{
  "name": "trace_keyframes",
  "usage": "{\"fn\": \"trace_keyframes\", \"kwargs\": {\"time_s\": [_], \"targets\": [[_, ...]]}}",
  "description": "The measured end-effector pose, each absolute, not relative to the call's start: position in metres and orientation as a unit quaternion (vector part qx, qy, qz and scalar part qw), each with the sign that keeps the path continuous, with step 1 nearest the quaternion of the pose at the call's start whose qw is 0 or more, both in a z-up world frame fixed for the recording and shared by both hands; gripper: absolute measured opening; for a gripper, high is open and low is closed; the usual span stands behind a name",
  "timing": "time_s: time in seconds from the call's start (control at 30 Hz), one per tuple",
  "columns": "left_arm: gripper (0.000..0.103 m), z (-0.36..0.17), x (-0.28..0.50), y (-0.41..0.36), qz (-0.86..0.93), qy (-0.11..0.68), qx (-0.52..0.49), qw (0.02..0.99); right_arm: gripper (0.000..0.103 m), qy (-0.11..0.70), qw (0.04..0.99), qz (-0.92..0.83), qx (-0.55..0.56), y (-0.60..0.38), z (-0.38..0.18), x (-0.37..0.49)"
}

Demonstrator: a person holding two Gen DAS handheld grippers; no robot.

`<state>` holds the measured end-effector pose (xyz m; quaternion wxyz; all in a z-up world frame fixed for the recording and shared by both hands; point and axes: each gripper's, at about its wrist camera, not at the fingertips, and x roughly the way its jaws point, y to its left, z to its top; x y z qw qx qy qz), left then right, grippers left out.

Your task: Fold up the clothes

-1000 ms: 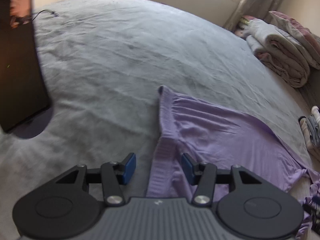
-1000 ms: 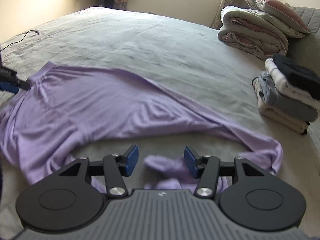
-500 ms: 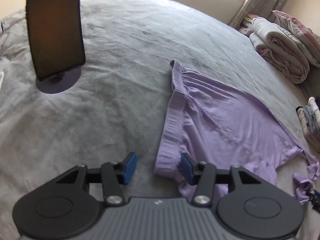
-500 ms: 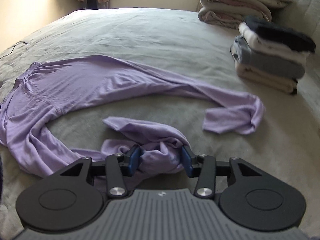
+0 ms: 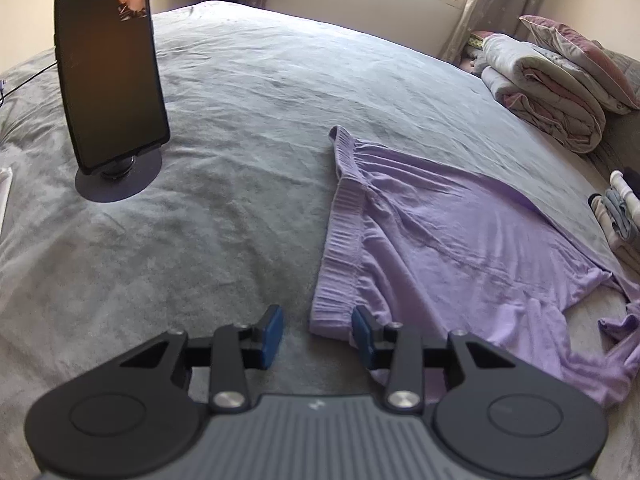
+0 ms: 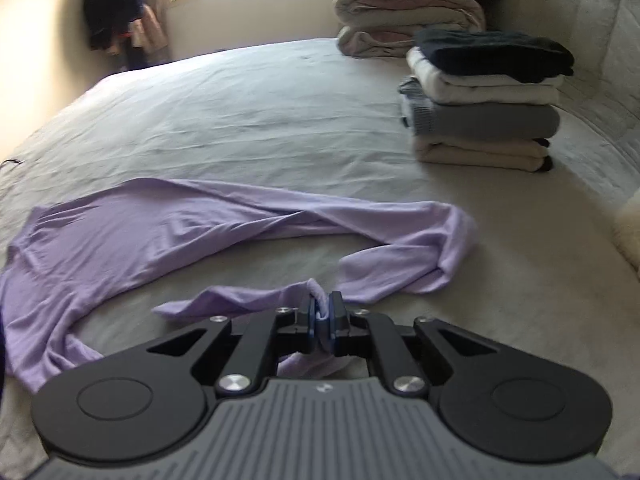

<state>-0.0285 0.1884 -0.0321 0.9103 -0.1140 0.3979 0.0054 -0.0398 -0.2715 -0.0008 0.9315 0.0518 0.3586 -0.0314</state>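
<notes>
A lilac long-sleeved top (image 5: 448, 236) lies spread on the grey bed sheet (image 5: 224, 184), its ribbed hem (image 5: 340, 248) running toward me. My left gripper (image 5: 318, 330) hovers at the near hem corner with its jaws closing; the corner lies between the blue pads (image 5: 362, 330), which do not press it. In the right wrist view the same lilac top (image 6: 132, 240) stretches across the sheet with a sleeve (image 6: 416, 248) curled at the right. My right gripper (image 6: 323, 320) is closing and pinches a fold of the near sleeve (image 6: 244, 298).
A black phone on a round stand (image 5: 108, 80) stands at the left of the bed. A stack of folded clothes (image 6: 484, 100) sits at the far right. Rolled quilts (image 6: 404, 16) and pillows (image 5: 576, 56) lie by the headboard. A cable (image 5: 24, 80) trails at the left edge.
My right gripper swung right, reached the bunched sleeve and closed on it. My left gripper moved back along the hem to its near corner and narrowed a little. The phone stand came fully into view.
</notes>
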Motion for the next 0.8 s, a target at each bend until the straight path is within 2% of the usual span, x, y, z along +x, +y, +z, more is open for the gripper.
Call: {"fn": "trace_keyframes", "kwargs": {"time_s": [0.1,0.13,0.17,0.2,0.6,0.8], "targets": [[0.04,-0.03,-0.029,0.193,0.001,0.402,-0.128,0.907,0.018,0.357,0.933,-0.018,0.041,-0.265,-0.001,-0.038],[0.039,-0.03,-0.03,0.196,-0.001,0.404,-0.138,0.904,0.027,0.355,0.934,-0.009,0.033,-0.26,0.0,-0.039],[0.039,-0.029,-0.031,0.199,-0.004,0.407,-0.15,0.901,0.043,0.352,0.936,0.001,0.026,-0.255,0.0,-0.04],[0.039,-0.029,-0.032,0.203,-0.006,0.41,-0.161,0.898,0.047,0.349,0.937,0.011,0.018,-0.25,0.001,-0.041],[0.035,-0.042,-0.032,0.235,-0.053,0.418,-0.366,0.83,0.049,0.383,0.882,0.274,-0.018,-0.157,0.003,-0.061],[0.031,-0.05,-0.024,0.218,-0.038,0.424,-0.366,0.828,0.047,0.39,0.857,0.331,-0.063,-0.117,-0.005,-0.066]]}}
